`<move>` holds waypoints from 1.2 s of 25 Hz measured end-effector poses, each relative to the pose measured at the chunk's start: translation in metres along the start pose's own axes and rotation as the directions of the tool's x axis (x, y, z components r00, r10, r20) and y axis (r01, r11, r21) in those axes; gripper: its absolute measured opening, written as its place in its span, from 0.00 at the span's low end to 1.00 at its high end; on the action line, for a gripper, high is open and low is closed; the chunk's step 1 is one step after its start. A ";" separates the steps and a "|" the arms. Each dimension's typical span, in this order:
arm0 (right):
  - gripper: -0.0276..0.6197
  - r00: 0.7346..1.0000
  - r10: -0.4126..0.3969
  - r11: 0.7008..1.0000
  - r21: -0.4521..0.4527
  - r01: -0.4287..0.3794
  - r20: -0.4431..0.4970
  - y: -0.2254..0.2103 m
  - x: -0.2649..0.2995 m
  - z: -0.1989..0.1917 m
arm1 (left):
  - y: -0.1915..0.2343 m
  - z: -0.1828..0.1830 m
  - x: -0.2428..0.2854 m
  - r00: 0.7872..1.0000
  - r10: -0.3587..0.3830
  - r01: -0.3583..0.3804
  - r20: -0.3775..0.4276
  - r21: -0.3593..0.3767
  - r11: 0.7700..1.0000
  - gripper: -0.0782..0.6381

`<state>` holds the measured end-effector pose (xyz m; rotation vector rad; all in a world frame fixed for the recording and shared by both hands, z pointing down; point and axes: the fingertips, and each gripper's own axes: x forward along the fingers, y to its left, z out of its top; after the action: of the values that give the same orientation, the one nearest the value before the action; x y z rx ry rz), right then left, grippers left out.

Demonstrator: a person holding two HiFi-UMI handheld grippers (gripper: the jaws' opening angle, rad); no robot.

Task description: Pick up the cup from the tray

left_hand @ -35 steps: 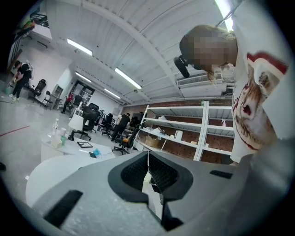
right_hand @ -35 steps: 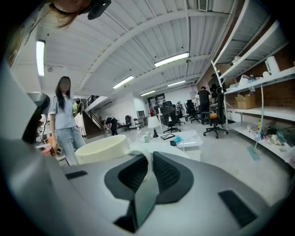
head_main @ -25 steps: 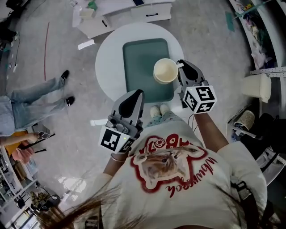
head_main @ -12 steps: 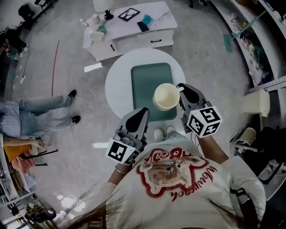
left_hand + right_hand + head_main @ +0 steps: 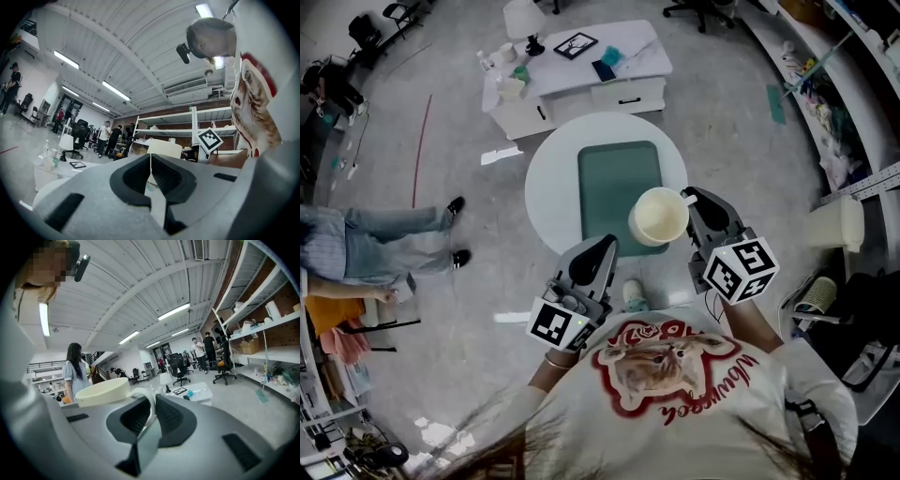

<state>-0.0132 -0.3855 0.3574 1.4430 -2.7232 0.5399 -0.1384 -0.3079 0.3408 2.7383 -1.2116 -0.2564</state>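
Observation:
A cream cup (image 5: pixel 660 216) hangs in the air over the near right corner of the green tray (image 5: pixel 615 184). My right gripper (image 5: pixel 695 203) is shut on the cup's handle (image 5: pixel 149 408), and in the right gripper view the cup's bowl (image 5: pixel 102 392) sticks out to the left of the jaws. The tray lies bare on a round white table (image 5: pixel 551 178). My left gripper (image 5: pixel 602 248) is held near my body below the table's near edge, jaws shut with nothing between them. In the left gripper view its pads (image 5: pixel 151 174) meet, and the cup (image 5: pixel 164 149) shows beyond them.
A white low table (image 5: pixel 581 75) with a lamp, a frame and small items stands beyond the round table. A person's legs (image 5: pixel 380 246) stretch in from the left. Shelving runs along the right, with a white bin (image 5: pixel 836 225) beside it.
The cup has risen off the tray in my right gripper and moved toward me and slightly right. The head view has shifted, showing more of the far low table.

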 end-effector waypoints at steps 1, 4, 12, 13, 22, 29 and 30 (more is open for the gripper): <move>0.12 1.000 0.004 1.000 -0.003 -0.004 0.005 0.003 -0.005 0.002 | -0.004 0.001 -0.002 1.000 0.000 0.000 0.003 0.003 1.000 0.13; 0.12 1.000 0.012 1.000 -0.001 -0.012 0.017 0.008 -0.022 0.005 | -0.020 0.002 -0.009 1.000 0.002 -0.002 0.004 0.011 1.000 0.13; 0.12 0.998 0.051 0.999 -0.017 -0.050 0.025 0.017 -0.108 -0.009 | -0.100 -0.010 -0.035 0.999 0.036 -0.037 0.026 0.039 0.999 0.13; 0.12 0.998 0.054 0.998 -0.019 -0.054 0.025 0.018 -0.121 -0.013 | -0.114 -0.013 -0.039 0.999 0.038 -0.039 0.031 0.040 0.998 0.13; 0.12 0.993 0.113 0.994 0.003 -0.112 -0.029 0.021 -0.262 -0.065 | -0.259 -0.052 -0.090 0.993 0.110 -0.111 0.053 0.017 0.994 0.13; 0.12 0.983 0.178 0.984 0.033 -0.176 -0.046 0.035 -0.322 -0.078 | -0.321 -0.054 -0.128 0.985 0.172 -0.173 0.025 0.046 0.984 0.13; 0.12 0.980 0.192 0.981 0.040 -0.191 -0.041 0.038 -0.326 -0.077 | -0.325 -0.053 -0.133 0.982 0.187 -0.188 0.025 0.053 0.981 0.13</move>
<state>0.1321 -0.0817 0.3634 1.1660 -2.8485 0.6215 0.0189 0.0104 0.3430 2.6474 -1.4914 -0.2324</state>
